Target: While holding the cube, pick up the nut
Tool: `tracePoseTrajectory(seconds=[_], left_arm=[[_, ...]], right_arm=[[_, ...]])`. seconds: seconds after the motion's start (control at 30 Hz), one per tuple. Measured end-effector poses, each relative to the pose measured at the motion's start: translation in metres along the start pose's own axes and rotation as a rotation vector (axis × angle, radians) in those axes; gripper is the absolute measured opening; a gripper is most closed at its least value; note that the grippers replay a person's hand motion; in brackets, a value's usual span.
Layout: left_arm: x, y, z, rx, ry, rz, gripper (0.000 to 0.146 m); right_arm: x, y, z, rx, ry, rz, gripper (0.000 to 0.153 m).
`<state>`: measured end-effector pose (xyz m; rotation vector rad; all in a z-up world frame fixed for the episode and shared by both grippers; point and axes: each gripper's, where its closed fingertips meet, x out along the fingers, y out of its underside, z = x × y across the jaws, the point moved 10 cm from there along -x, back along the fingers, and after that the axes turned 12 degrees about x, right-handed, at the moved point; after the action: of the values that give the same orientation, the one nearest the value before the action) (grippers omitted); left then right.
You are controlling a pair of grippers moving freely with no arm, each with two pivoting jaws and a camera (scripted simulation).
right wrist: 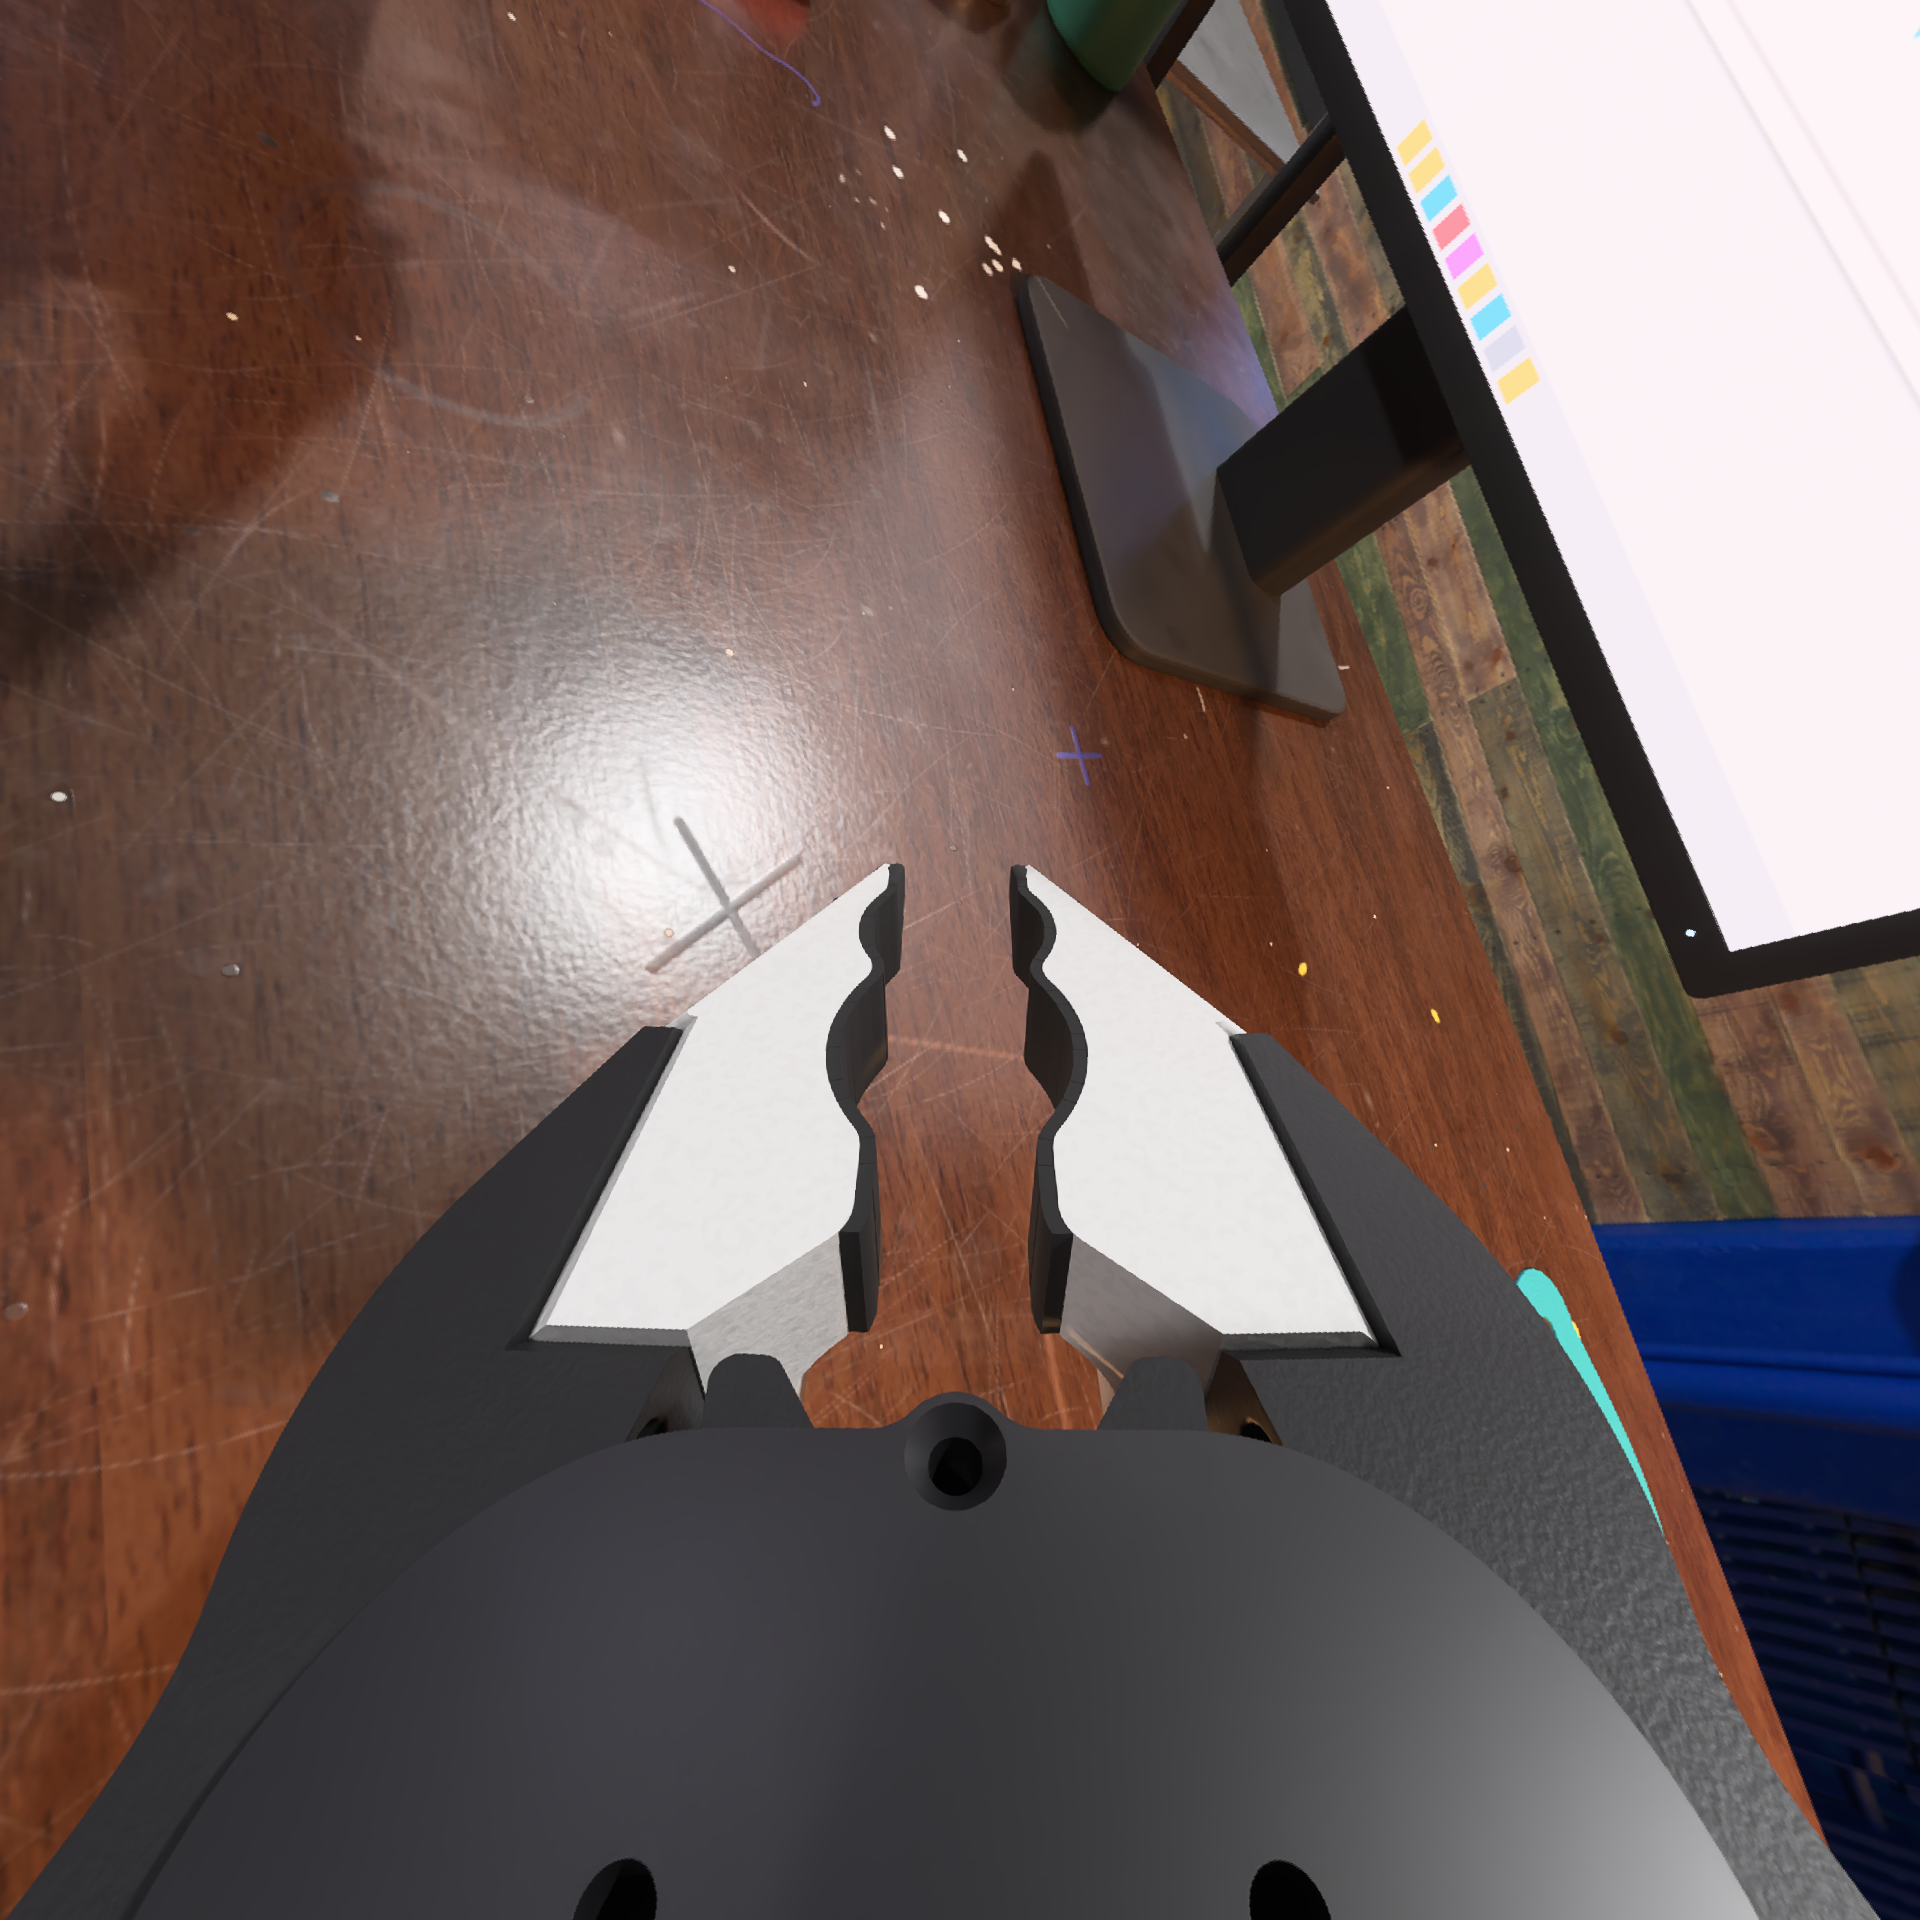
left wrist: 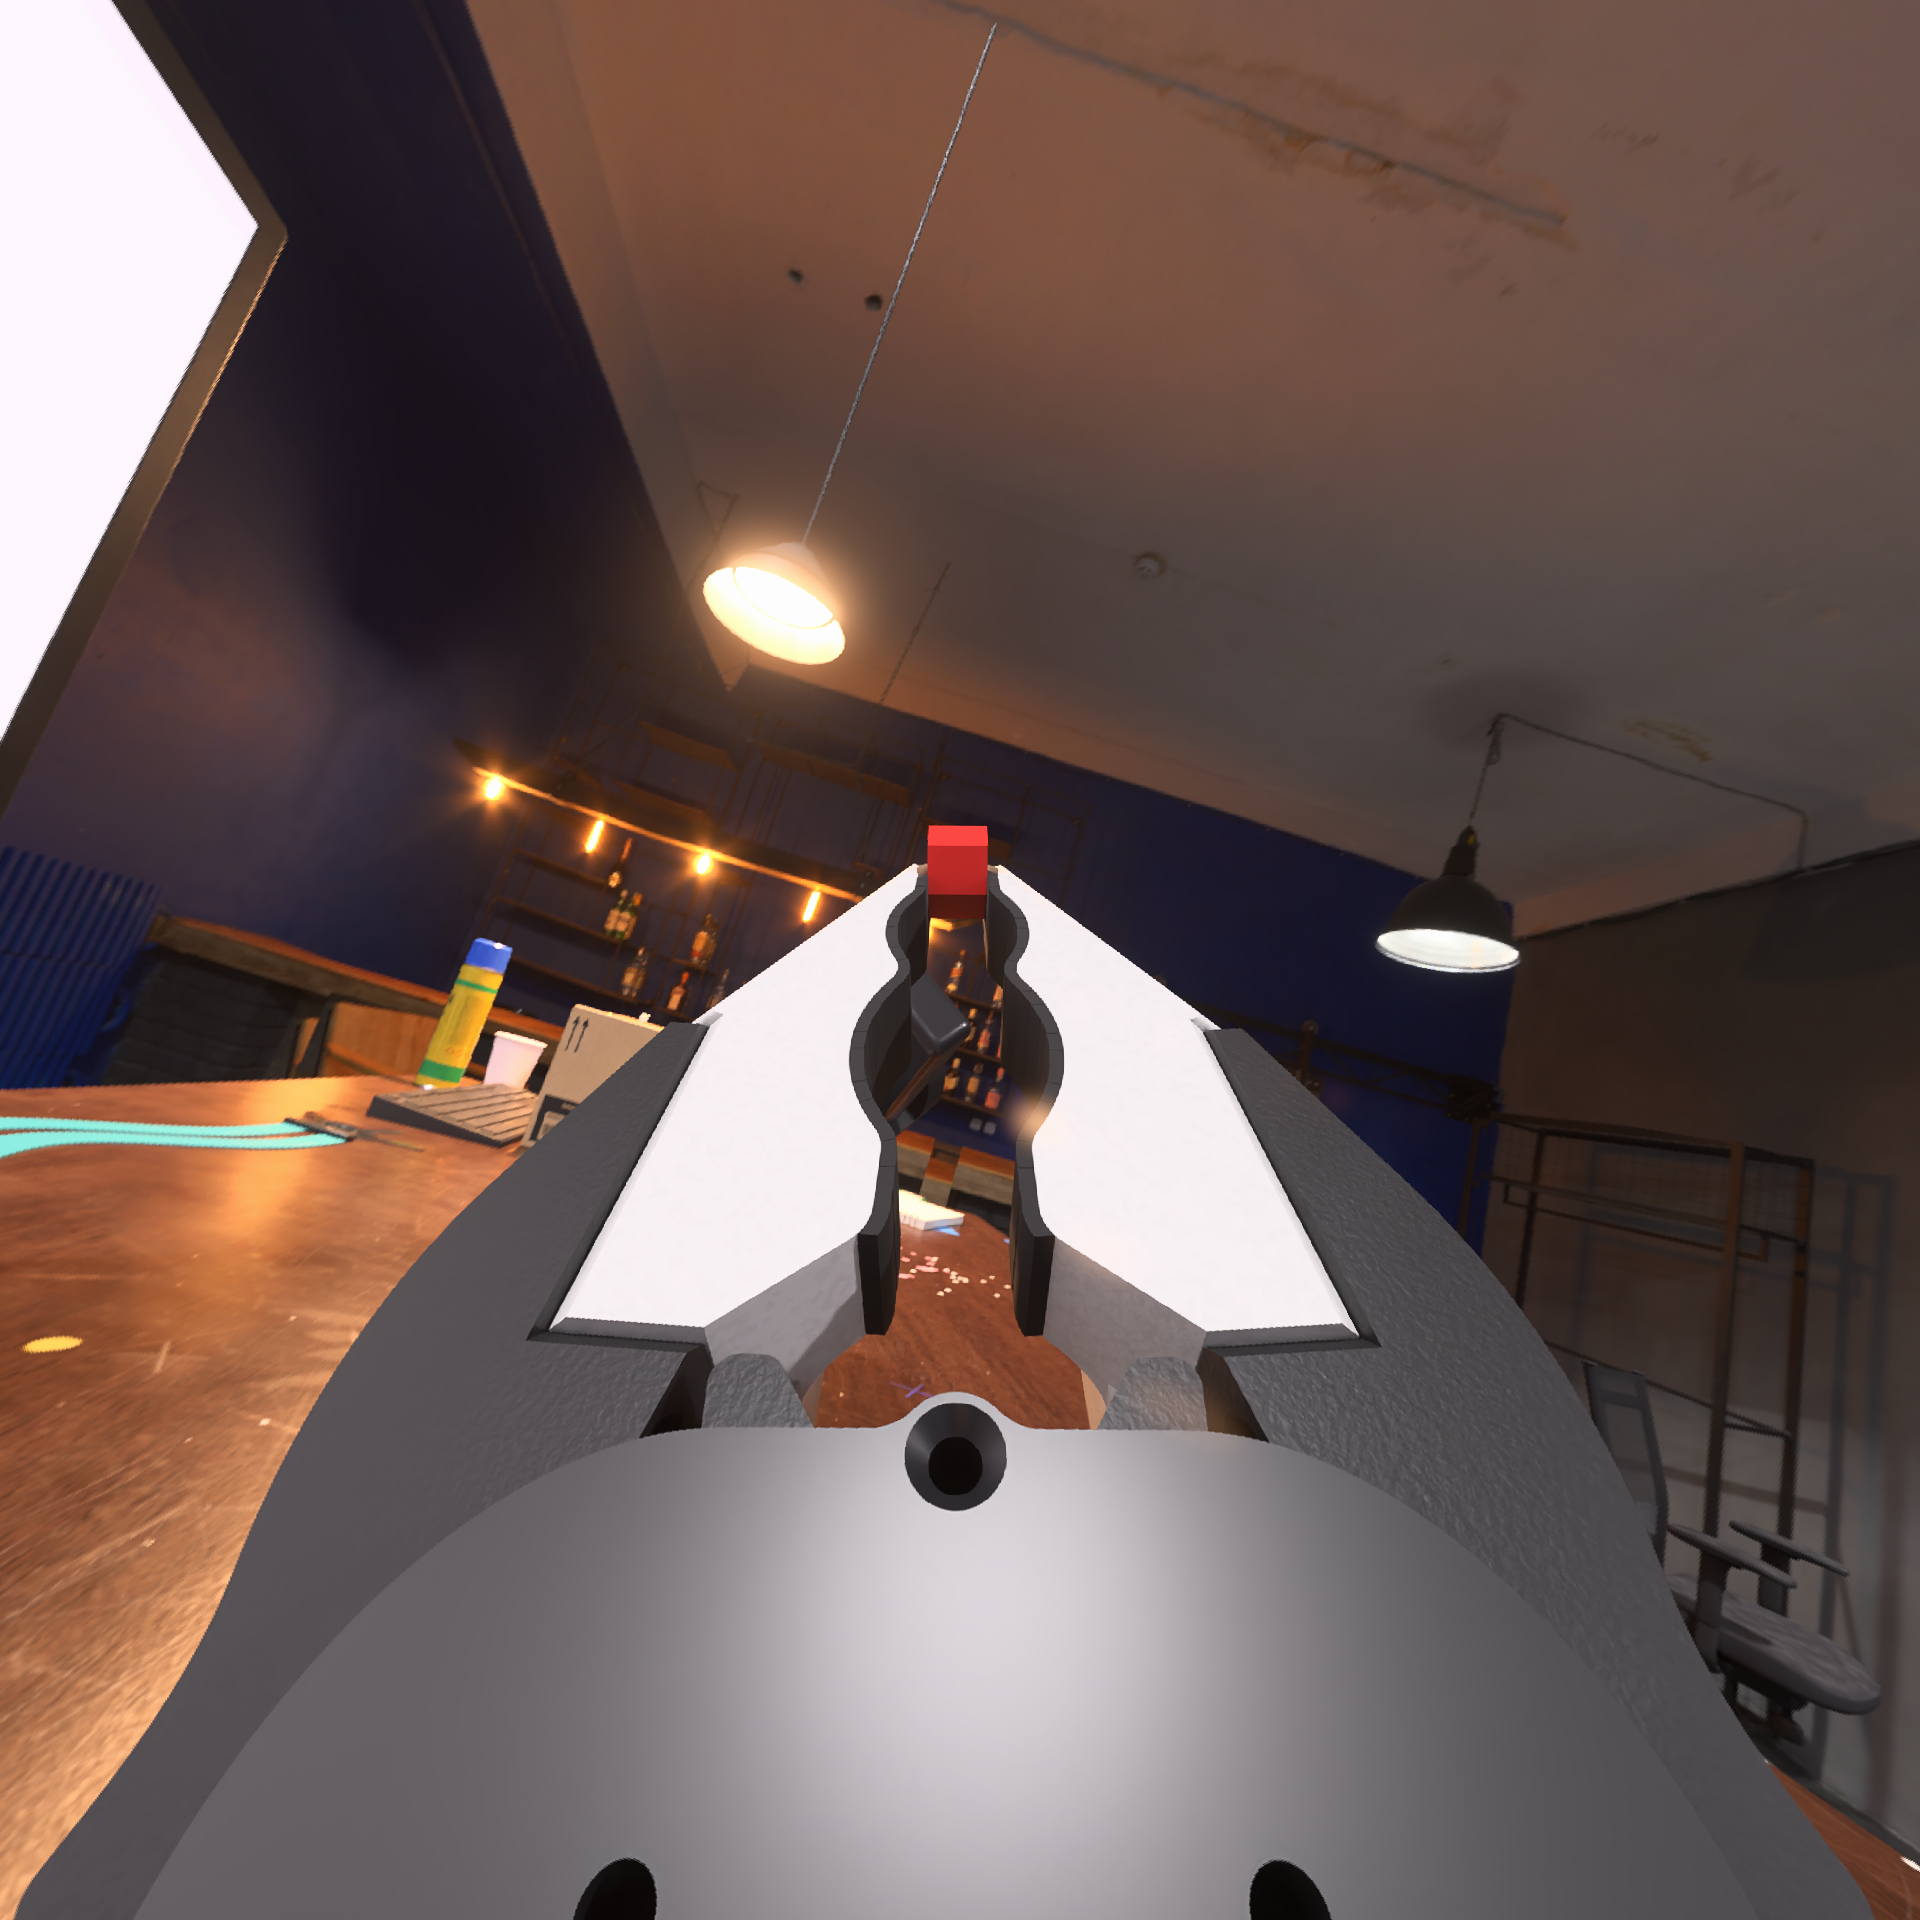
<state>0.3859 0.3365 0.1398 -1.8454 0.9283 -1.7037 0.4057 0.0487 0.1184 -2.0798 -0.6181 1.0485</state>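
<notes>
Pinching the red cube, left tongs hold; right tongs gape, seemingly empty.

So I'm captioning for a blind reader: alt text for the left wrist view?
The left gripper pinches a red cube at its fingertips, raised above a wooden table, with a dark nut caught between its fingers further back. A dim bar with hanging lamps lies beyond.
</notes>
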Motion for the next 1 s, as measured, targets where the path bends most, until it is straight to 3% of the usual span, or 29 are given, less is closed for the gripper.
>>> tracePoseTrajectory(seconds=[0.27, 0.47, 0.6, 1.0], left_arm=[[0.007, 0.006, 0.002, 0.054, -0.102, 0.147, 0.009], [0.013, 0.008, 0.0, 0.087, -0.129, 0.216, 0.009], [0.014, 0.009, 0.001, 0.089, -0.144, 0.235, 0.009], [0.015, 0.009, -0.002, 0.118, -0.175, 0.299, 0.009]], right_arm=[[-0.002, -0.002, -0.002, 0.04, -0.021, -0.029, 0.021], [-0.012, -0.016, -0.001, 0.059, -0.044, -0.131, 0.037], [-0.018, -0.02, -0.005, 0.058, -0.031, -0.148, 0.039], [-0.066, -0.03, -0.026, 0.102, 0.068, -0.149, 0.041]])
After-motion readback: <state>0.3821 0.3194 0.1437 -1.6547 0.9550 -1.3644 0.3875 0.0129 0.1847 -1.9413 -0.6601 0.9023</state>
